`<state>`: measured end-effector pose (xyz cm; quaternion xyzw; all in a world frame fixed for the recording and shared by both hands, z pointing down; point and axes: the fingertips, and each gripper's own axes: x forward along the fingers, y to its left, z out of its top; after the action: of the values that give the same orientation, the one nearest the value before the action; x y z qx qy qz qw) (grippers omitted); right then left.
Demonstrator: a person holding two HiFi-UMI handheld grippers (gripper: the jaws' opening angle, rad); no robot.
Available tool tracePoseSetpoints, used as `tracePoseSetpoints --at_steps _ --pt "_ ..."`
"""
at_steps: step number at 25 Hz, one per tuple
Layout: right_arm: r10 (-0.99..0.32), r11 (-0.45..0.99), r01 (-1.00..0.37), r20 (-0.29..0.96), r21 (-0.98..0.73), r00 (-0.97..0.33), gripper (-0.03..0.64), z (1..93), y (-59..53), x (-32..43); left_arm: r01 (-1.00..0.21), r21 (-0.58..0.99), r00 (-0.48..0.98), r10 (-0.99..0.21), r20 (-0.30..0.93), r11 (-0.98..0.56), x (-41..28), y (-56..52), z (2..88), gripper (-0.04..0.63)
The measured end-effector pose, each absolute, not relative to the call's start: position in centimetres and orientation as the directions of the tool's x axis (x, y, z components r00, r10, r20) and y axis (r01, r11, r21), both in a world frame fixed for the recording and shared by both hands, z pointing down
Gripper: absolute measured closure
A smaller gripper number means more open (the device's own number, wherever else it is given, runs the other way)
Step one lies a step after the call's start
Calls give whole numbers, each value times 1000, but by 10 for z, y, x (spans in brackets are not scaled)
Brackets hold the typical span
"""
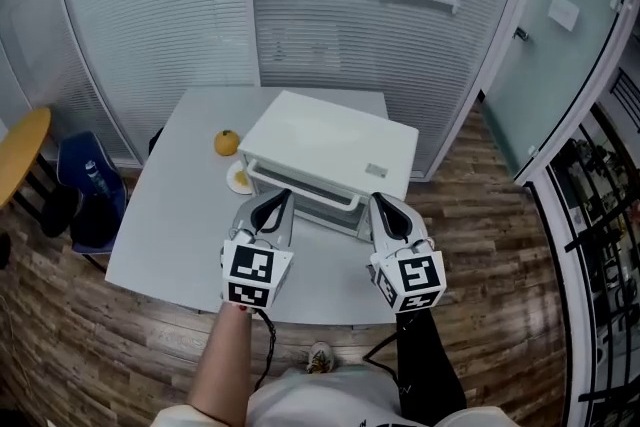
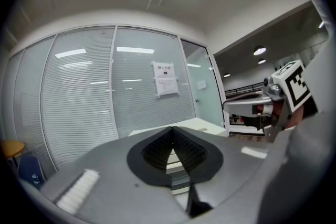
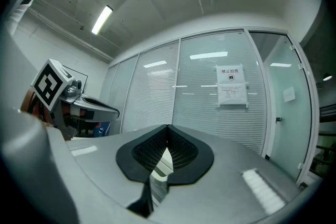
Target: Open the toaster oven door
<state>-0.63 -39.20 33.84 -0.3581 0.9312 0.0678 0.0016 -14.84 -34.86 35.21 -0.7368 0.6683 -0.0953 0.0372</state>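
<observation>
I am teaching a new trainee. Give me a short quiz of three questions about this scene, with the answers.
1. True or false: the door of the white box-shaped toaster oven is open.
2. Where does the small round orange fruit lie? A) on top of the oven; B) on the pale grey table, left of the oven; C) on the floor.
3. Fill in: the jaws of the left gripper and the right gripper are both ____.
Key: 1 false; 2 B; 3 shut.

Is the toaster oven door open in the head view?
No, the door stands upright and flush against the front of the toaster oven.
</observation>
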Motion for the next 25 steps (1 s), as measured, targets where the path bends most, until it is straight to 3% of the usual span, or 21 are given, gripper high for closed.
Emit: tracePoseSetpoints --at_steps 15,25 --pt "-706 705 -704 -12 84 -709 614 358 -439 -33 -971 -172 145 -979 142 -168 -173 -404 371 538" --pt "-727 687 -716 139 128 -673 615 398 -451 -68 -948 -170 228 -946 231 -270 -190 -438 410 538"
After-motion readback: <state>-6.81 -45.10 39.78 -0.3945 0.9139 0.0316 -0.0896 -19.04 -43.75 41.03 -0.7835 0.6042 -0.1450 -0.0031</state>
